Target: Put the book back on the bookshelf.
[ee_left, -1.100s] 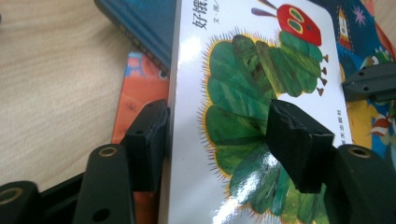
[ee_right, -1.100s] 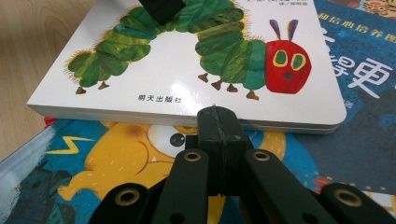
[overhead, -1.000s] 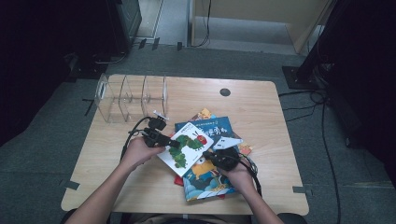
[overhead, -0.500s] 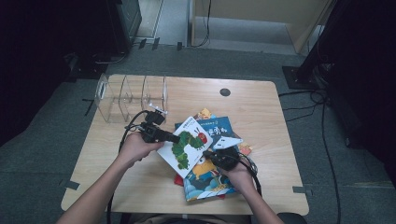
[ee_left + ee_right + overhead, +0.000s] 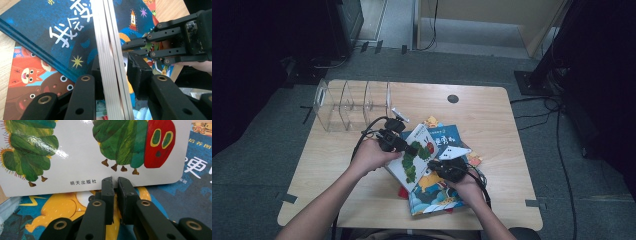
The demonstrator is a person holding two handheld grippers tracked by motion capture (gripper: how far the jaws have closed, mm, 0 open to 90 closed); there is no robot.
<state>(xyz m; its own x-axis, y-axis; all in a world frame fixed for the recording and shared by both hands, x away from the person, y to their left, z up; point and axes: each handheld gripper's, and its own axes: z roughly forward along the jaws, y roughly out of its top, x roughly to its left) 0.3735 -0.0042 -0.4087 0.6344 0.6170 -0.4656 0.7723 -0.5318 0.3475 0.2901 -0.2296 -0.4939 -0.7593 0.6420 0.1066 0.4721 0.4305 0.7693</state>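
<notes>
Since a second ago the left hand [image 5: 371, 154] has lifted a bit, tipping the white caterpillar book [image 5: 416, 156] up on edge off the pile; the right hand [image 5: 469, 186] hasn't budged. The left gripper [image 5: 411, 149] has its jaws around that book's near edge, and they've just been closing, so in the left gripper view the stack of grey page edges [image 5: 110, 65] runs right up between the two black jaws, one on each side and pressing on it. So that one's holding the book.

The right gripper [image 5: 443, 164] sits at the book's other side. In the right gripper view [image 5: 114, 185] its jaws are nearly together with a thin slit between them, tips just at the white cover's lower edge [image 5: 82, 182]. They've just been opening slightly, and nothing is between them as far as I can see.

Underneath: a blue book [image 5: 447, 137] and one with a yellow monster [image 5: 432, 192], plus a red one [image 5: 27, 75] at the bottom. All on a wooden table [image 5: 492, 115], with a clear divider rack [image 5: 352, 102] standing well apart at the far left.
</notes>
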